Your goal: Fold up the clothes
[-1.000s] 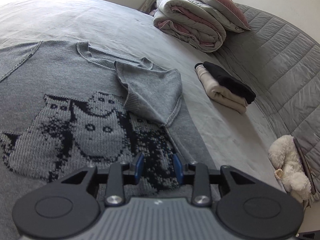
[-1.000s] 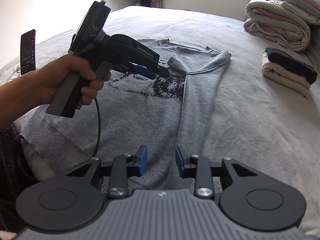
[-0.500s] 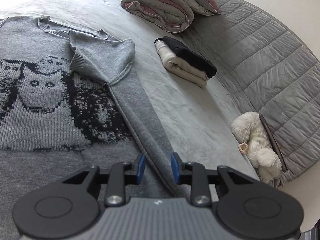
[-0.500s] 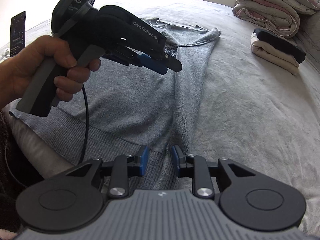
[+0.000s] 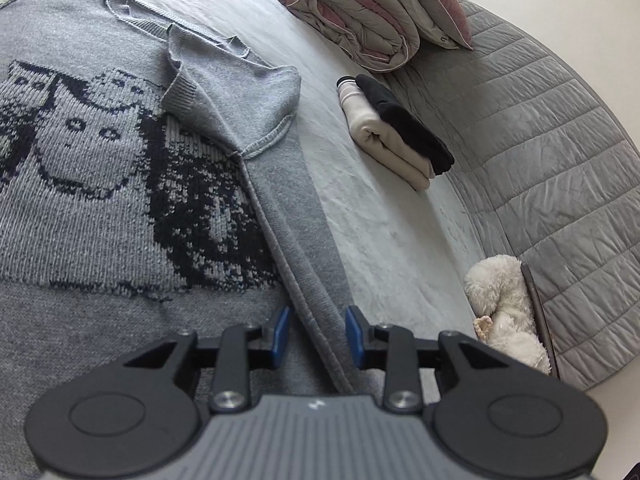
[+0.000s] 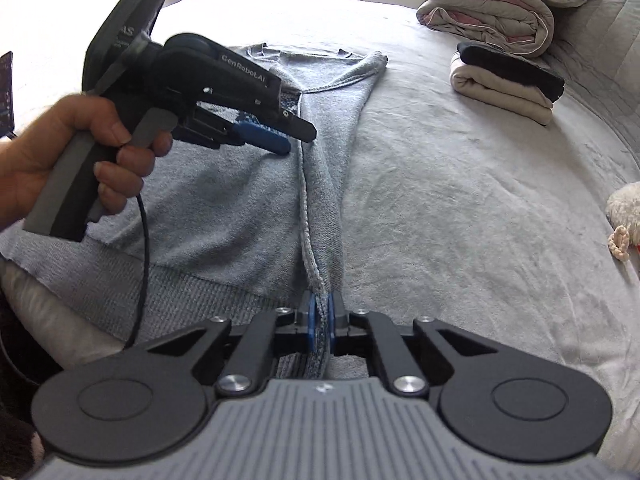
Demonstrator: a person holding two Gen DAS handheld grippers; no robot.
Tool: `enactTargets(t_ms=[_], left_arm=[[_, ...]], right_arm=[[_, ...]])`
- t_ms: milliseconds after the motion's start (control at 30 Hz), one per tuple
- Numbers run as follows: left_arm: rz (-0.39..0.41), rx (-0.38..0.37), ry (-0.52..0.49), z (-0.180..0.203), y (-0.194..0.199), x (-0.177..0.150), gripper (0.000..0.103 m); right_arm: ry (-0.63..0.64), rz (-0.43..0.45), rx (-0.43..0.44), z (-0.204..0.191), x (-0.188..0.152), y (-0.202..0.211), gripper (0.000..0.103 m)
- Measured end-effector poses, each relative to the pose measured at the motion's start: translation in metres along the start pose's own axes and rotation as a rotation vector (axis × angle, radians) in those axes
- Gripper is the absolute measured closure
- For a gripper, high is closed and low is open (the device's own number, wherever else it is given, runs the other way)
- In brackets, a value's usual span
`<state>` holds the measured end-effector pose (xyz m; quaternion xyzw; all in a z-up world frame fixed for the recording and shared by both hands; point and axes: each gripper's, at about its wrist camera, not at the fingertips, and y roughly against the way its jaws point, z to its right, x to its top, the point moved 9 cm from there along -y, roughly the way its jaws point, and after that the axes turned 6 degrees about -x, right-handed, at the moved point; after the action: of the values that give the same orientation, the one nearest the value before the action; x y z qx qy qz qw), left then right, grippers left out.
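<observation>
While the right gripper was standing part-open over the hem a second ago, it is now clamping tight, and the blue pads are pinching a bunched ridge of the grey sweater right between them. That is the big change: the side edge of the garment is now gripped at its lower end, which I am reading as the start of the lengthwise fold, with the second hand yet to take hold.

Going left to right, the left gripper is coming first. It has slid across from the cat pattern to the sweater's side seam since a second back, and the seam is now running up between its jaws. Those jaws are part-way apart and easing open a touch; the pads are not pressing on the knit, so nothing is held there. In the right wrist view the person's hand is carrying that tool above the fabric, farther up the seam from the right jaws.

Ahead of the right jaws the folded-in sleeve is lying at the far end of the seam. Off to their right, well apart, the folded stack is sitting on the bed.
</observation>
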<state>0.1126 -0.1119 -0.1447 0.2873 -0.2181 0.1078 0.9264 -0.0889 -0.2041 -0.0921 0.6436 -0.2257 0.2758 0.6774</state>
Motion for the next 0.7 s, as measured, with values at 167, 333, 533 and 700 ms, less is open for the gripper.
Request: enactTargets(t_ms=[167,333,533,700], left_arm=[[0.044,-0.01,0.038,-0.004,0.003,0.004,0.074],[0.078,0.025,-0.015,-0.002,0.01,0.011,0.099],[0.077,0.134,-0.132,-0.002,0.014,0.019,0.098],[0.077,0.192,-0.144,-0.012,0.016,0.022,0.097]], right_arm=[[-0.003,0.011,0.095,-0.014,0.016,0.022,0.097],[-0.044,-0.037,0.185,-0.028,0.024,0.02,0.096],[-0.078,-0.098,0.27,-0.049,0.026,0.002,0.096],[-0.075,-0.153,0.281,-0.065,0.019,-0.021,0.095]])
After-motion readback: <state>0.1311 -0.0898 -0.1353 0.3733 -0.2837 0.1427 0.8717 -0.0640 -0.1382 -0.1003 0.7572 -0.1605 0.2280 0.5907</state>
